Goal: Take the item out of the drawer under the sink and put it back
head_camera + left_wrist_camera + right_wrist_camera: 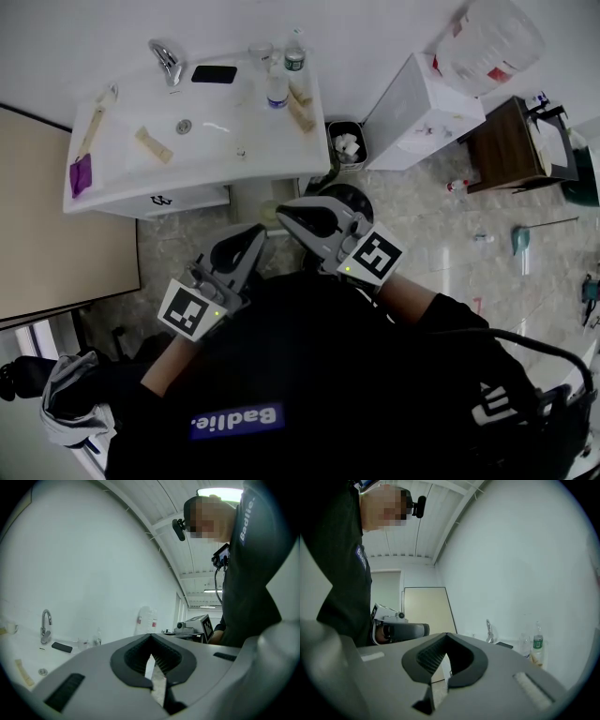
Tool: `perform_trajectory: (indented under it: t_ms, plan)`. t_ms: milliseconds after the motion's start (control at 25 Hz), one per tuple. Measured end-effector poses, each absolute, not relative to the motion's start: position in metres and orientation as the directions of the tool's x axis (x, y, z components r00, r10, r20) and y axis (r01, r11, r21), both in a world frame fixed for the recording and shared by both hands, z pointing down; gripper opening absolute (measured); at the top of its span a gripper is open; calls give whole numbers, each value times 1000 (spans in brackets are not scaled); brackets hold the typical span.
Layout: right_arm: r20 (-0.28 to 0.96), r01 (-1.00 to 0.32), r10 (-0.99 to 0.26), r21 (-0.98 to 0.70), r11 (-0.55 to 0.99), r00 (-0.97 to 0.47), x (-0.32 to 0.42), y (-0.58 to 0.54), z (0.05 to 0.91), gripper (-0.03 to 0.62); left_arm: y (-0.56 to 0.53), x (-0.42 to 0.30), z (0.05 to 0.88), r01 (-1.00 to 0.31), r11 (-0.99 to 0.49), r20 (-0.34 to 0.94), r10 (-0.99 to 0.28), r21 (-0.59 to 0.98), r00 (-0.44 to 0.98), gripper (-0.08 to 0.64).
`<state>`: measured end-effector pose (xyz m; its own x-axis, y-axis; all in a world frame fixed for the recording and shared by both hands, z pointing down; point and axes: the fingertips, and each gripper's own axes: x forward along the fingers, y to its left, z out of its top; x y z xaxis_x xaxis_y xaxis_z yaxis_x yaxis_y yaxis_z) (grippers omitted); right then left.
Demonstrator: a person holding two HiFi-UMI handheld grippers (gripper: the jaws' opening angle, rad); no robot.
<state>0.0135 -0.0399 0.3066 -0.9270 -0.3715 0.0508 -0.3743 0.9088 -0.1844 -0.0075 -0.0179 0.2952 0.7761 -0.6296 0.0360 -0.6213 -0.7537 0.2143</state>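
The head camera looks steeply down from above both tongs, with the sink bench just beyond their tips and the floor beneath them. The camera on the left tongs sits close behind its own tips, tilted up at the wall and ceiling, with the bench low to its left. The one on the right tongs does likewise, with the bench low to its right. All three views share the tap and the dark phone. Each tongs camera also sees the other tongs and the person above.
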Motion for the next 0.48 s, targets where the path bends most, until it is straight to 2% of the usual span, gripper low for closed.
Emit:
perform_trajectory:
  t_ms: [480]
  plan:
    - [74,-355,-347,-205,912,-935,8,-33,312,0,-11,-10,297,-632,-745,45,-639,213,768,5]
